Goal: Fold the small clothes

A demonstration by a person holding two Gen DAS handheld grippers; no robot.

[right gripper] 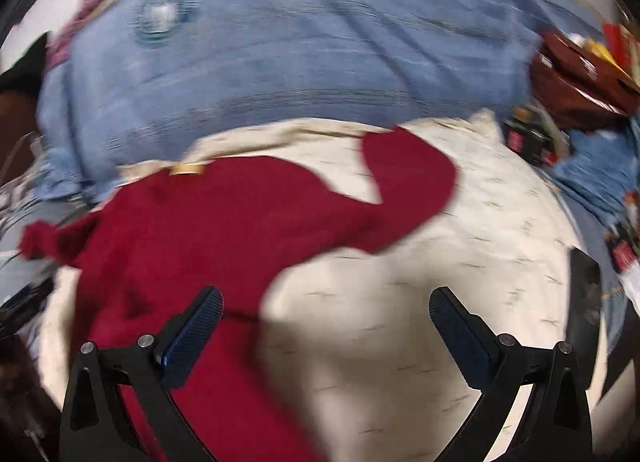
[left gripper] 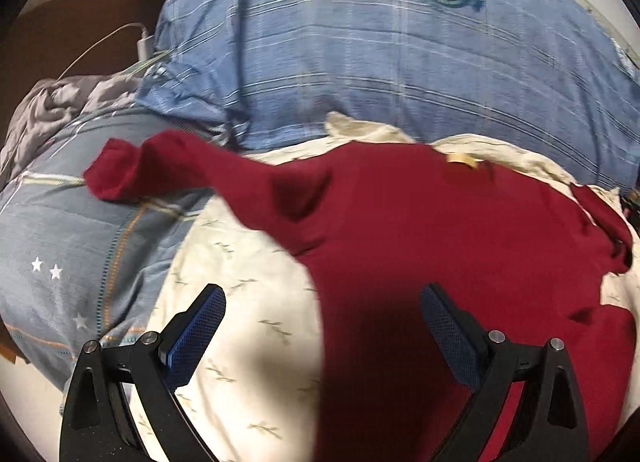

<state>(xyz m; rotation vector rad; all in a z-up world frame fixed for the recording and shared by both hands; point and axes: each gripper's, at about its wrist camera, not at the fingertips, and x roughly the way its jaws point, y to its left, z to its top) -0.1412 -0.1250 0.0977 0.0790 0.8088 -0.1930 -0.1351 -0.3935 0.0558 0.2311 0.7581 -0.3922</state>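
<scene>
A: Our left gripper [left gripper: 323, 304] hangs wide open with nothing between its fingers; the red shirt [left gripper: 440, 230] lies flat under it, the hem edge running between the pads.

B: Its left sleeve [left gripper: 160, 166] reaches onto the blue quilt [left gripper: 360, 62]. Our right gripper [right gripper: 326, 306] is spread wide too, empty, over the shirt's right edge.

A: There the right sleeve [right gripper: 408, 182] bends across the cream sheet [right gripper: 460, 262], which lies bare to our right; clutter [right gripper: 580, 78] crowds the far right corner.
</scene>
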